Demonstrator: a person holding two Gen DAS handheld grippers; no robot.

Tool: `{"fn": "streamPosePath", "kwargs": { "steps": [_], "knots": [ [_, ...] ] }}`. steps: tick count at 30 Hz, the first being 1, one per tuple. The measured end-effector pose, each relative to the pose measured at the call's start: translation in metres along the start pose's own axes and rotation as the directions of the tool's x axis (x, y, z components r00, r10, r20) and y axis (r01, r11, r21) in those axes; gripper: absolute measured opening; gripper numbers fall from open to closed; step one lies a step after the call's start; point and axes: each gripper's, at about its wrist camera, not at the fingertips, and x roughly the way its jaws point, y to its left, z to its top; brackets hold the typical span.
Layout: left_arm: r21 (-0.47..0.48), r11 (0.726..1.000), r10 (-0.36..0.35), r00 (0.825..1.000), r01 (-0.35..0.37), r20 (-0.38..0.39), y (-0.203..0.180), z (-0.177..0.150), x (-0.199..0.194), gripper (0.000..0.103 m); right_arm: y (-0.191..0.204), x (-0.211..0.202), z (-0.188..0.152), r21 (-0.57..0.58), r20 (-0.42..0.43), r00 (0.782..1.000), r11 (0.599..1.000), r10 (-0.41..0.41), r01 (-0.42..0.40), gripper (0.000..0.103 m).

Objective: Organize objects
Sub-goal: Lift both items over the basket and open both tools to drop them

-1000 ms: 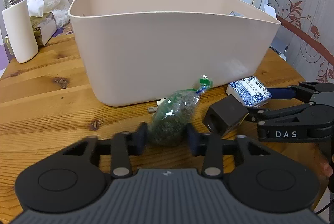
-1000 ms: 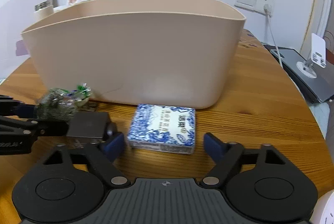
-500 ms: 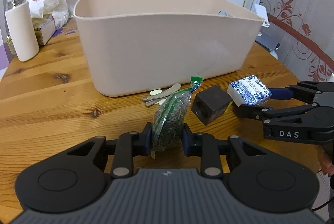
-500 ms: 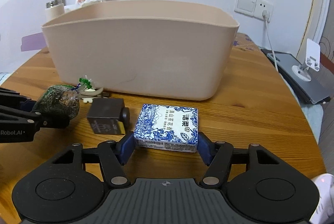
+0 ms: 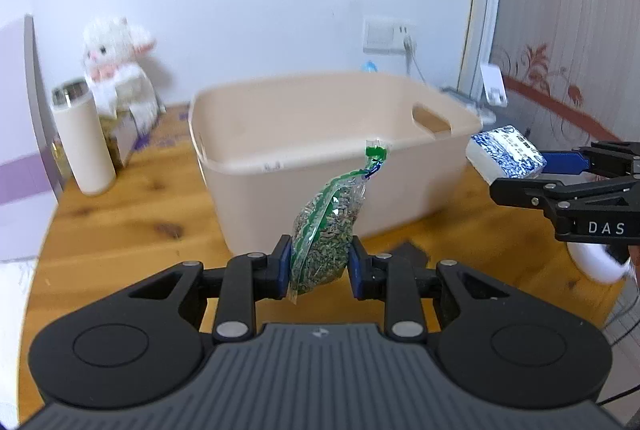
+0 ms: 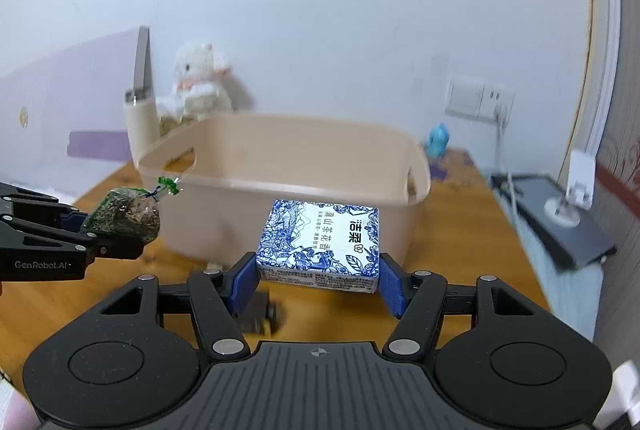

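Note:
My left gripper (image 5: 318, 266) is shut on a clear bag of dried green herbs (image 5: 326, 230) and holds it in the air in front of the beige tub (image 5: 280, 165). My right gripper (image 6: 318, 278) is shut on a blue-and-white tissue pack (image 6: 320, 242), raised near the tub's (image 6: 224, 185) front wall. Each gripper shows in the other's view: the bag (image 6: 124, 216) at left, the pack (image 5: 506, 153) at right. A dark brown block (image 6: 260, 314) lies on the wooden table (image 6: 460, 222) below my right gripper.
A cream tumbler (image 5: 84, 141), a white plush toy (image 5: 118, 69) and a tissue box stand at the table's back left. A small blue figure (image 6: 438, 139) sits behind the tub. A dark tablet and white stand (image 6: 568, 205) lie off the table's right edge.
Both grippers have risen from the table with their objects, from tub-base level up to rim height. The brown block stayed on the table.

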Motion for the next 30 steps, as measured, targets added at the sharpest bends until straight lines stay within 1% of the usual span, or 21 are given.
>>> {"fn": "streamPosePath", "kwargs": {
  "steps": [4,8,11,15,19,22,24,27,30],
  "knots": [
    [0.003,1.0,0.014,0.999,-0.014,0.053,0.005,0.024,-0.007,0.031,0.0,-0.007,0.02,-0.012,0.054,0.998,1.0,-0.012,0.012,0.06],
    [0.014,0.999,0.034,0.996,-0.035,0.08,0.008,0.046,-0.003,0.03,-0.001,-0.005,0.04,-0.014,0.102,0.994,0.999,-0.027,0.029,0.06],
    [0.02,0.999,0.043,0.995,-0.045,0.092,0.009,0.064,0.008,0.031,-0.005,0.003,0.056,-0.002,0.132,0.991,0.999,-0.034,0.034,0.06],
    [0.056,0.995,0.078,0.992,-0.084,0.096,0.009,0.084,0.032,0.03,-0.013,0.022,0.073,0.03,0.141,0.99,0.999,-0.018,0.014,0.06],
    [0.059,0.993,0.097,0.994,-0.1,0.049,0.014,0.096,0.067,0.03,-0.015,0.05,0.084,0.039,0.115,0.993,0.999,-0.025,0.021,0.06],
    [0.053,0.993,0.102,0.995,-0.101,-0.009,0.016,0.099,0.098,0.03,-0.015,0.075,0.086,0.042,0.076,0.996,0.999,-0.037,0.033,0.06],
    [0.042,0.994,0.101,0.994,-0.099,-0.049,0.018,0.096,0.115,0.03,-0.015,0.089,0.084,0.045,0.045,0.998,0.998,-0.044,0.042,0.06],
    [0.038,0.992,0.122,0.987,-0.119,-0.105,0.018,0.087,0.137,0.03,-0.019,0.109,0.077,0.05,-0.002,0.999,0.998,-0.04,0.04,0.06],
    [0.044,0.991,0.132,0.981,-0.127,-0.144,0.018,0.08,0.152,0.03,-0.019,0.126,0.069,0.038,-0.051,0.998,0.998,-0.042,0.044,0.06]
  ]
}}
